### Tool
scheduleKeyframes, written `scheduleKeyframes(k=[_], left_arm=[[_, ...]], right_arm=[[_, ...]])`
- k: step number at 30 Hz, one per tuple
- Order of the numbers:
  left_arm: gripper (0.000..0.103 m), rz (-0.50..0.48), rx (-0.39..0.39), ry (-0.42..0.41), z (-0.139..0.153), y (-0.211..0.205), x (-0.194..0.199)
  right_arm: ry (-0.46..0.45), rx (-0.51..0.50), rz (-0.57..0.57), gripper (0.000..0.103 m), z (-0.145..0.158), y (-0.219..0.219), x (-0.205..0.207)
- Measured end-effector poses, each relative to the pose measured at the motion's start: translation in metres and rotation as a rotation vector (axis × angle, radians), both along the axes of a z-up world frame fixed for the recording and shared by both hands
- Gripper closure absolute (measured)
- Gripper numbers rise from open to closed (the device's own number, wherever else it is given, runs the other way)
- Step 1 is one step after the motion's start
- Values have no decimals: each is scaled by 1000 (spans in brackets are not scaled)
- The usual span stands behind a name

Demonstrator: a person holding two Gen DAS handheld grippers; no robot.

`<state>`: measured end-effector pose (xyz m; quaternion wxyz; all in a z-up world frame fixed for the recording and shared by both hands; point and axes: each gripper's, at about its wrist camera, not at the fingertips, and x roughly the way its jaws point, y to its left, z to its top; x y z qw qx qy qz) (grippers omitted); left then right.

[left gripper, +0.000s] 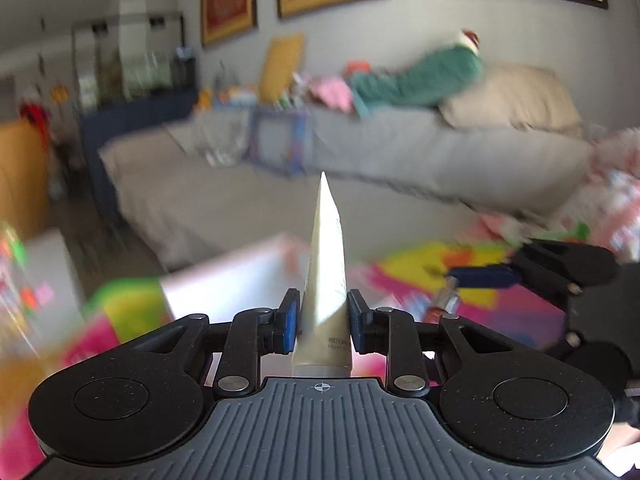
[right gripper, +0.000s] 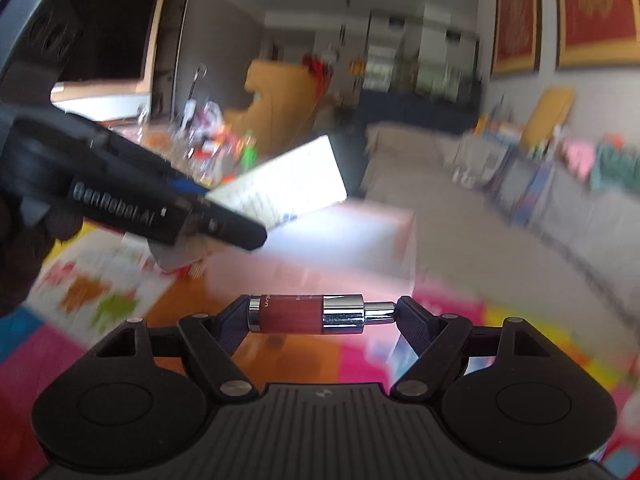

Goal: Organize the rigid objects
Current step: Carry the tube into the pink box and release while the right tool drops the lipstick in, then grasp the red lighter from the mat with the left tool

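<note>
My left gripper (left gripper: 323, 316) is shut on a cream squeeze tube (left gripper: 326, 248); its blue pads pinch the tube low down, and the flat crimped end points forward and up. The right wrist view shows the same left gripper (right gripper: 224, 216) at upper left, with the tube (right gripper: 280, 184) seen broadside. My right gripper (right gripper: 324, 314) is shut on a small red and chrome cylinder (right gripper: 308, 314), held end to end across the jaws. From the left wrist, the right gripper (left gripper: 492, 276) shows at the right over the play mat. Both views are blurred.
A colourful foam play mat (right gripper: 100, 300) covers the floor below. A pale pink box (right gripper: 332, 248) stands just ahead of the grippers. Behind it runs a long grey sofa (left gripper: 440, 160) with cushions, toys and a green plush. A cluttered table (right gripper: 180, 140) lies at far left.
</note>
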<state>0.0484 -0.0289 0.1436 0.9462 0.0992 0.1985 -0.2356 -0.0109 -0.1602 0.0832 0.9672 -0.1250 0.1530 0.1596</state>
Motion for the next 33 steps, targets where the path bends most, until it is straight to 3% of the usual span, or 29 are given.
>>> scheduleKeyframes(k=[1,3,6,8,10,15,22,26,33], left_arm=[[73,24,13,-20,14,-1,16],[73,80,2,21,30,-2,54],[73,109,-91,154,28,6,97],[73,99,-133,193,21,17,104],[73,99,-150,173,14,29,98],[73,187,-134,175,-18,72,66],[73,229,-85,324,-81,122,43],[73,201,27,328,-105,124,39],[67,182,96,340,-126,118,47]], right_arm=[[-55,-15,-17,25,12,6,12],[-116,-27,-35,21,25,16,37],[-45,7,-65,18,30,21,68],[27,72,-19,18,25,15,66],[58,93,25,18,11,10,54],[156,35,69,18,-25,9,31],[269,18,96,18,-55,27,30],[287,18,111,18,-59,35,27],[321,-5,135,18,-64,42,21]])
